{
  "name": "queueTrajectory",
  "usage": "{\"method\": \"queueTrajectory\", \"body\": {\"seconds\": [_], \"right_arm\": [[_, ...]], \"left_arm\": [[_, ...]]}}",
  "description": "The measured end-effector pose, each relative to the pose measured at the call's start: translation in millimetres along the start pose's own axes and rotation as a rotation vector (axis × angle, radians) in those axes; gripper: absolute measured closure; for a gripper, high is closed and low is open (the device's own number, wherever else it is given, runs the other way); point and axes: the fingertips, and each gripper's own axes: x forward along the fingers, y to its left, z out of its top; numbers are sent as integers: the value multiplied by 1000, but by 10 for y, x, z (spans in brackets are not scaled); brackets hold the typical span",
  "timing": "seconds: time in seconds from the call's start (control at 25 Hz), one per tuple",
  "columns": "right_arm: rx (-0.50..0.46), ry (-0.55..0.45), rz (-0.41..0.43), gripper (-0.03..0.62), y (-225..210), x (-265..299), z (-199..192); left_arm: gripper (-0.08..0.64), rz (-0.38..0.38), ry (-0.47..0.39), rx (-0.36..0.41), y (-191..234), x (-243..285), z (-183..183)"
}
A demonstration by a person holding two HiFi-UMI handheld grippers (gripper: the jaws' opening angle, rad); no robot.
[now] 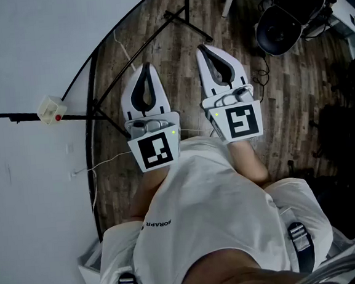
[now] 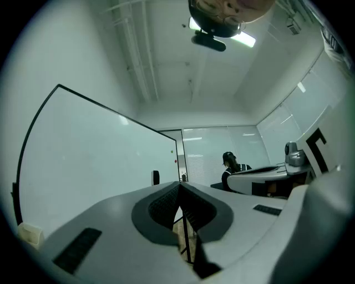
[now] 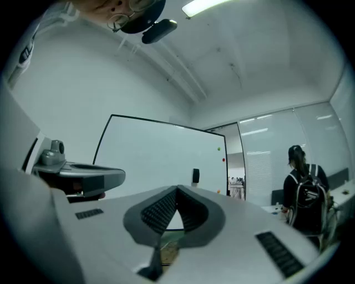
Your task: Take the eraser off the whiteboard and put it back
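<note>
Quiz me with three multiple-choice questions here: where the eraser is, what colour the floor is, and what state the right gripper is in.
1. Where is the eraser? A. on a desk B. on the whiteboard C. on a chair
2. What colour is the floor? A. brown B. blue C. white
3. The fingers of the right gripper are: A. wide apart B. closed on the eraser C. closed together, empty

Answers: B, it sticks to the board's face; A, the head view shows brown planks; C, the fingers meet with nothing between.

Head view steeply down; gripper views level toward whiteboard [image 3: 161,155].
</note>
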Motion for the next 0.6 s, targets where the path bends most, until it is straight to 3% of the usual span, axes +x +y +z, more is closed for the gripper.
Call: {"method": "queueTrajectory", "body": {"seconds": [0.2,0.6], "right_arm": [[9,-3,2,580,-51,7,-39],[66,-34,59,580,-485,-148,-55]], "left_arm": [[557,4,0,7,-26,51,-19],[557,31,11,22,-542,189,18]]}}
